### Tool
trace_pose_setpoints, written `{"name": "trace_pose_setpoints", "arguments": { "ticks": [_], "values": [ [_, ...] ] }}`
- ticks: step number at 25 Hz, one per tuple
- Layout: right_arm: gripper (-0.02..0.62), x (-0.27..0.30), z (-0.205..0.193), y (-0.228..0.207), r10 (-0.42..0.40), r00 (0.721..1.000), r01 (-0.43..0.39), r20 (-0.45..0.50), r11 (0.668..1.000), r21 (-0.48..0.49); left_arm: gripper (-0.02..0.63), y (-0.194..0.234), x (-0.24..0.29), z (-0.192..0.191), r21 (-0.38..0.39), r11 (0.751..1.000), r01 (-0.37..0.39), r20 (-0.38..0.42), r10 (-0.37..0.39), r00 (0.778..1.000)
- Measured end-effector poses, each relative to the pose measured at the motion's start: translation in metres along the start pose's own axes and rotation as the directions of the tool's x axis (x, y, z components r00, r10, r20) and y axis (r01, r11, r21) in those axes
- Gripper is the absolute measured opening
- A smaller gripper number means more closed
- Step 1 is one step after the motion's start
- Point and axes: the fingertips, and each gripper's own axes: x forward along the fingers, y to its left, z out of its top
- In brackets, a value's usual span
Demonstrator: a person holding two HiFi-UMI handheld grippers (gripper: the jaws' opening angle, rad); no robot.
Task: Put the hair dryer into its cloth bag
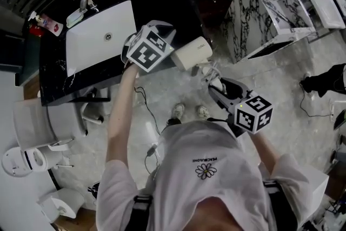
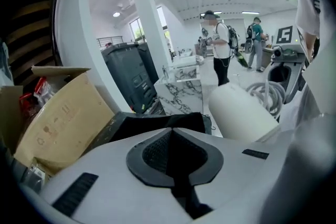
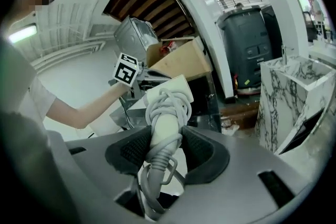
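Right fingers (image 3: 126,150) pinch the dryer (image 1: 192,54) by its cord-wrapped handle, in the air off the desk's (image 1: 167,2) front edge. Left fingers (image 2: 152,153), pressed together, nip the black bag (image 2: 152,122) beside it.

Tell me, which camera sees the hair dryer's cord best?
The right gripper view: the cord coils around the hair dryer's handle, clamped in the right tool. The left gripper view catches some loops; the head view shows only a sliver.

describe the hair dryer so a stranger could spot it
Just off the black counter with the white sink, the right gripper grips a cream hair dryer by its handle. Only it has a pale cord coiled round that handle.
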Motion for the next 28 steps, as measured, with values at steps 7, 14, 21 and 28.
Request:
{"name": "trace_pose_setpoints", "arguments": {
  "ticks": [7,14,21,28],
  "values": [
    [0.181,0.031,-0.016,-0.002,0.021,0.999,-0.017,-0.048,0.996,0.092,0.018,0.004,-0.008,0.005,-0.004,1.000,-0.022,0.020,0.022,1.000],
    [0.181,0.068,-0.006,-0.028,-0.059,0.998,0.063,-0.024,0.972,0.225,0.017,0.002,-0.011,0.006,-0.004,1.000,-0.020,0.027,0.020,0.999],
    [0.181,0.105,0.016,-0.038,-0.097,0.995,0.097,-0.013,0.967,0.236,0.017,-0.008,-0.011,0.008,0.003,1.000,0.002,0.042,-0.002,0.999],
    [0.181,0.144,0.037,-0.050,-0.148,0.989,0.148,-0.016,0.964,0.221,0.017,-0.013,-0.012,0.004,-0.005,1.000,0.013,0.052,-0.013,0.999]
  ]
}}
